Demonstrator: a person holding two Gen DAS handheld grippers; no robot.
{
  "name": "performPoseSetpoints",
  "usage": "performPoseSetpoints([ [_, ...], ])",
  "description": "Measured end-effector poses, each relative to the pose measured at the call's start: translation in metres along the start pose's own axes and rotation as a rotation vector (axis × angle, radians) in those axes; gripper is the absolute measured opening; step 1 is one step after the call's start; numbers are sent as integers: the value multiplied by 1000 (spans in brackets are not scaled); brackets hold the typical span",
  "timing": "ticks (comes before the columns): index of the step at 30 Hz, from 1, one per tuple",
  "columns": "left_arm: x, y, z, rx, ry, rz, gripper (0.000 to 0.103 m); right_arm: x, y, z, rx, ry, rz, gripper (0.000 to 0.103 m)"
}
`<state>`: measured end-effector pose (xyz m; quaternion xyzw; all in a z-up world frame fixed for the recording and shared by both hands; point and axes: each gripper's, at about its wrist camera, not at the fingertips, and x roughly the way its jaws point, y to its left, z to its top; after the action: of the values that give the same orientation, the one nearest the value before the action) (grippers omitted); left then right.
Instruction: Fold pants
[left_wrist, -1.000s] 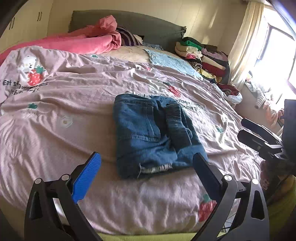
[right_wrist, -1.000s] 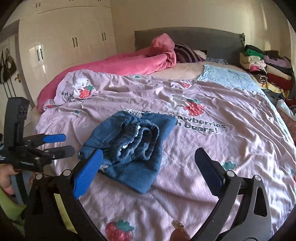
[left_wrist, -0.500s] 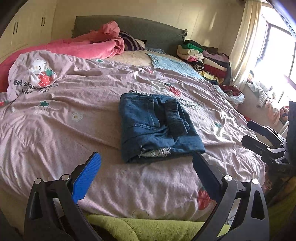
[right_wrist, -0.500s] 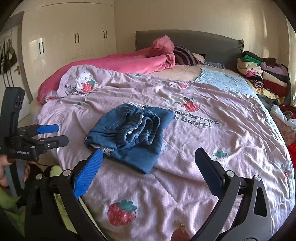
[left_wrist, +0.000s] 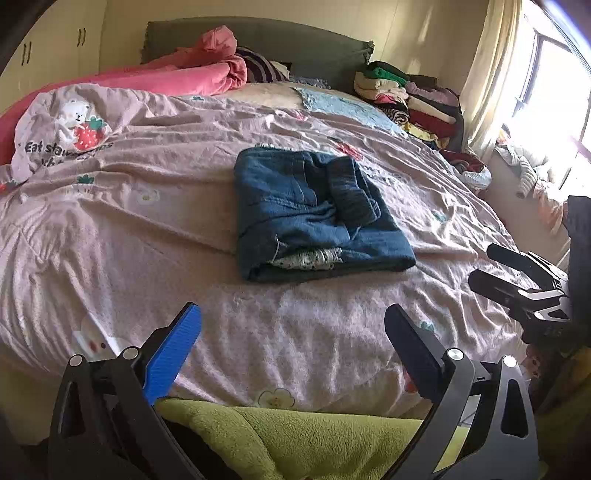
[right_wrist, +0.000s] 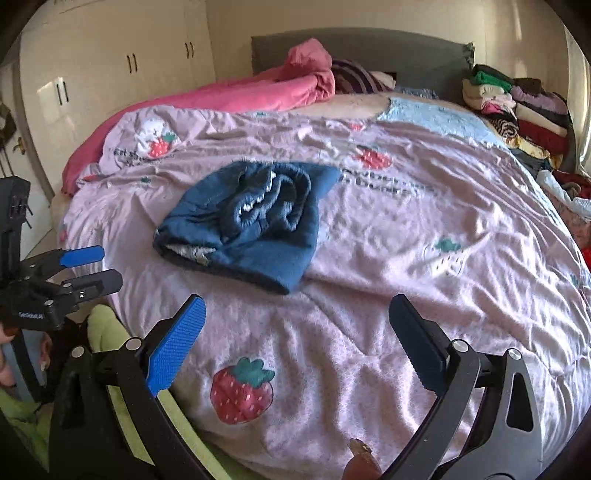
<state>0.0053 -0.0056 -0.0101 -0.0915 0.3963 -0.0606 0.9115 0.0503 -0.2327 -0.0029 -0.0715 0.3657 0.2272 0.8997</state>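
Blue denim pants (left_wrist: 314, 218) lie folded into a compact square on the pink strawberry quilt (left_wrist: 129, 206), with the waistband bunched on top in the right wrist view (right_wrist: 251, 221). My left gripper (left_wrist: 291, 339) hovers open near the bed's front edge, well short of the pants, with nothing between its fingers. My right gripper (right_wrist: 295, 328) is open too, held back over the quilt to the right of the pants. Each gripper shows at the side of the other's view: the right one (left_wrist: 517, 273) and the left one (right_wrist: 74, 273).
A rolled pink blanket (left_wrist: 184, 74) and striped pillow lie by the grey headboard (left_wrist: 295, 40). A stack of folded clothes (left_wrist: 406, 96) sits at the bed's far right corner. White wardrobes (right_wrist: 92, 81) stand on the left, a curtained window (left_wrist: 546, 74) on the right. Green fabric (left_wrist: 295, 439) covers the bed's front edge.
Both grippers have drawn back from the folded pants toward the bed's front edge, so the pants look farther away. The pants have stayed put and both grippers have stayed open.
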Motion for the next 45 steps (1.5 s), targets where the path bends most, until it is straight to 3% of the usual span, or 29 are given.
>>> performPoseSetpoints([
  [45,-7,1,-2,-18,3,39,99,-1,6,3,-2,5,-6,94],
])
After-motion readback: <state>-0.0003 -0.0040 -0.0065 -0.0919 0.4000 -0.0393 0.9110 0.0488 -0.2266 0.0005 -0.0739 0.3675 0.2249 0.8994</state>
